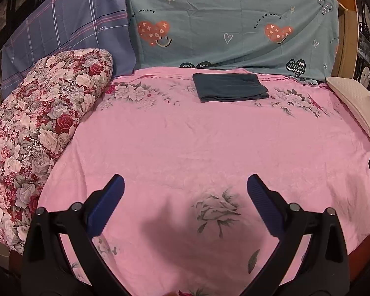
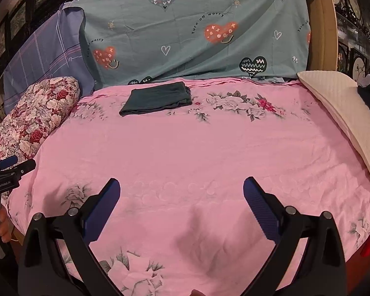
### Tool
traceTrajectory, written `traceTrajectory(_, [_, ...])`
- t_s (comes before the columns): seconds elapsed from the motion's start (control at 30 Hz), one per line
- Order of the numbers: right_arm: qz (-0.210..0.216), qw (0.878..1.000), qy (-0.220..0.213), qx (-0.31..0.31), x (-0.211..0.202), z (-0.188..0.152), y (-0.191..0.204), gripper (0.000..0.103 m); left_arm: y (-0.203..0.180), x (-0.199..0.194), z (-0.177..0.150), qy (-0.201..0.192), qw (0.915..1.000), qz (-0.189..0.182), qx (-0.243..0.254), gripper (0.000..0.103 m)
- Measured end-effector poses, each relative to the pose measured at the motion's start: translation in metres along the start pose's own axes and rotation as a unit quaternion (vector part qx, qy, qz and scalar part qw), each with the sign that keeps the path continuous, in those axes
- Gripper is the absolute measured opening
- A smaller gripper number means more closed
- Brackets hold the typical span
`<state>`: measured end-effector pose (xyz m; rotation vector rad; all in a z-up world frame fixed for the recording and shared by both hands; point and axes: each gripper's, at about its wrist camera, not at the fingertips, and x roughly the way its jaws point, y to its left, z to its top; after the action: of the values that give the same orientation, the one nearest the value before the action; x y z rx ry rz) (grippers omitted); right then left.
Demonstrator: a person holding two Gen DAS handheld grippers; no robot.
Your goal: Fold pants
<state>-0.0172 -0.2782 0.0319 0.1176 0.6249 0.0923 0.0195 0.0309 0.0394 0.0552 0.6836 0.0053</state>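
Here, from the left wrist, the left gripper (image 1: 185, 185) hangs wide open and empty over the sheet (image 1: 185, 143); the pants (image 1: 230, 86) lie folded far off by the headboard. From the right wrist, the right gripper (image 2: 181, 188) is equally spread, holding nothing. Folding looks finished; nothing more seems needed.

A: The folded pants (image 1: 230, 86) are dark teal; the bed sheet (image 1: 185, 143) is pink with grey flowers.

B: The quilt (image 1: 37, 123) is red-and-white floral; the hanging cloth (image 1: 234, 24) is grey-green with hearts; each tool's (image 1: 185, 185) pads (image 1: 106, 207) are blue.
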Motion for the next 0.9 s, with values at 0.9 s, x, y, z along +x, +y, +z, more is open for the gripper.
traceTrajectory(0.9, [-0.001, 1.000, 0.001, 0.002, -0.0012, -0.0076, -0.0020, 0.100, -0.0054, -0.0040, -0.0008, -0.002, 0.9999, -0.006, 0.008, 0.101])
